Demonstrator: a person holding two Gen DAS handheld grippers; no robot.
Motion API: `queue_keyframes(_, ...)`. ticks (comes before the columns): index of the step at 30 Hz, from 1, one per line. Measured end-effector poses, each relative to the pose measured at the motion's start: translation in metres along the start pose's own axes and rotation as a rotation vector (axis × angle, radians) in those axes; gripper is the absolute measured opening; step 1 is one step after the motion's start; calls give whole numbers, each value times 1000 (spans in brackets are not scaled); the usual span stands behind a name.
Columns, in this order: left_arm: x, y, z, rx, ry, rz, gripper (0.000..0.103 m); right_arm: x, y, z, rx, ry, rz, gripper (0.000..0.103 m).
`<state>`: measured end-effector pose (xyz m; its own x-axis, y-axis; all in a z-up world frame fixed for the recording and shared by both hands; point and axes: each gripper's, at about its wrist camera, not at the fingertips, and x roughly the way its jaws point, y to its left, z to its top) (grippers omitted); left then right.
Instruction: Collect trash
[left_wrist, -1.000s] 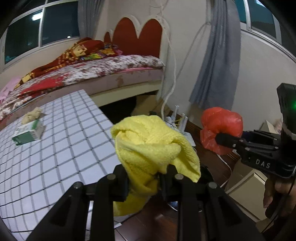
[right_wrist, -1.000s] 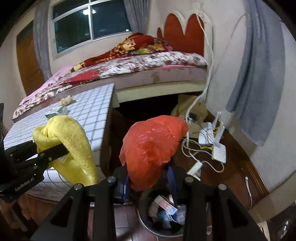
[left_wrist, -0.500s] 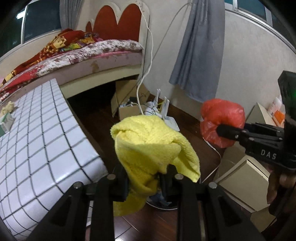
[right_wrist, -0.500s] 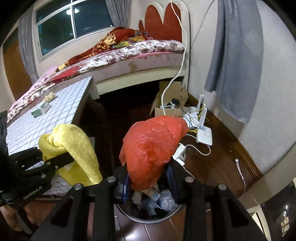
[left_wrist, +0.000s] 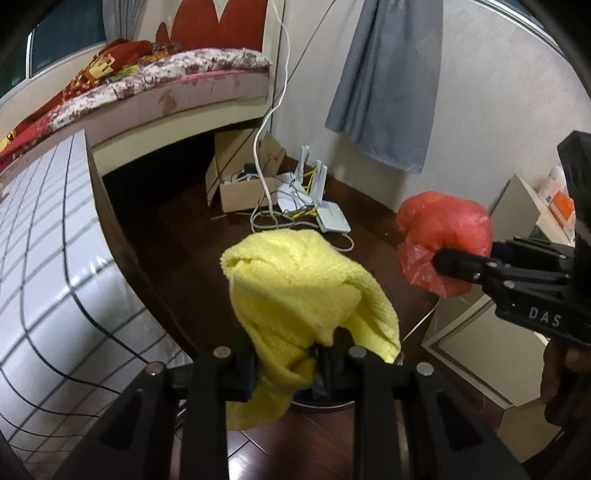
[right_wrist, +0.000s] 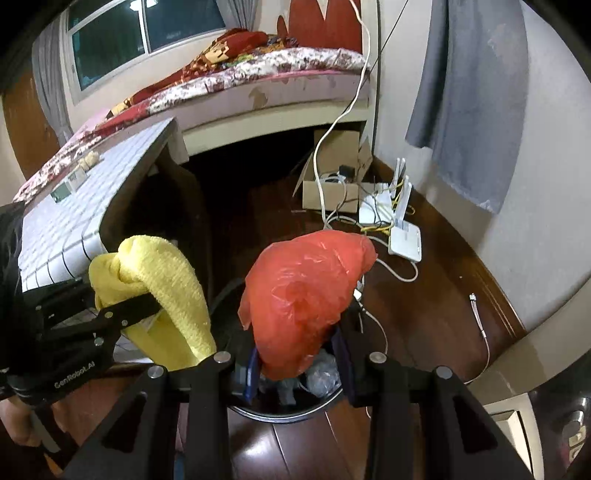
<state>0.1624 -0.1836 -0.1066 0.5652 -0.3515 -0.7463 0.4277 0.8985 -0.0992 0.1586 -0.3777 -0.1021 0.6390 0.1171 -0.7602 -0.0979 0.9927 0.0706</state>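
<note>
Left gripper (left_wrist: 286, 363), black two-finger tool: fingers clamped on a bunched yellow terry cloth (left_wrist: 303, 295), which bulges above the tips and hangs below them. In the right wrist view the same cloth (right_wrist: 162, 291) sits just beside the edge of the white grid-tiled counter (right_wrist: 85, 214).

Right gripper (right_wrist: 295, 363): fingers closed tight on a crumpled red plastic bag (right_wrist: 306, 295). The bag hangs directly over a round dark trash bin (right_wrist: 295, 406) on the dark wooden floor (right_wrist: 424, 306); clear plastic scraps and paper show inside the bin. Bag not touching the bin rim as far as I can see.

Left wrist view shows the red bag (left_wrist: 443, 243) to the right of the cloth, apart from it.

Further back: open cardboard box (right_wrist: 332, 188) with cables, white routers (right_wrist: 404, 236) on the floor, grey curtain (right_wrist: 469, 99), bed with floral cover (right_wrist: 258, 70).
</note>
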Motion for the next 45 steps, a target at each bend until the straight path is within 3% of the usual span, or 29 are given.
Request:
queue_keyframes(12,40,12,-14,-30,74,0,28,66,9,-25,-101,148,43,37)
queue_keyframes(14,48,12,-17,-33,95,-18,31,74,9,-29,-107,165,60,37)
queue_keyframes(16,57,11,-19,-38,117,-51,40,81,9,-31,-110,168,58,38)
queue_keyframes(17,60,12,-20,-41,123,-58,48,87,7,-32,-112,180,59,51)
queue_keyframes(18,63,11,-22,-41,137,-60,69,92,6,-34,-119,193,32,84)
queue_keyframes(19,63,11,-23,-41,132,-38,82,96,2,-36,-125,203,-20,95)
queue_keyframes(22,56,15,-25,-39,100,42,95,99,-21,-40,-83,222,-92,99)
queue_keyframes(28,45,19,-26,-32,79,86,96,84,-41,-38,16,210,-148,102)
queue_keyframes(45,-19,29,-26,-71,-16,128,97,13,13,-24,-84,92,-128,102)
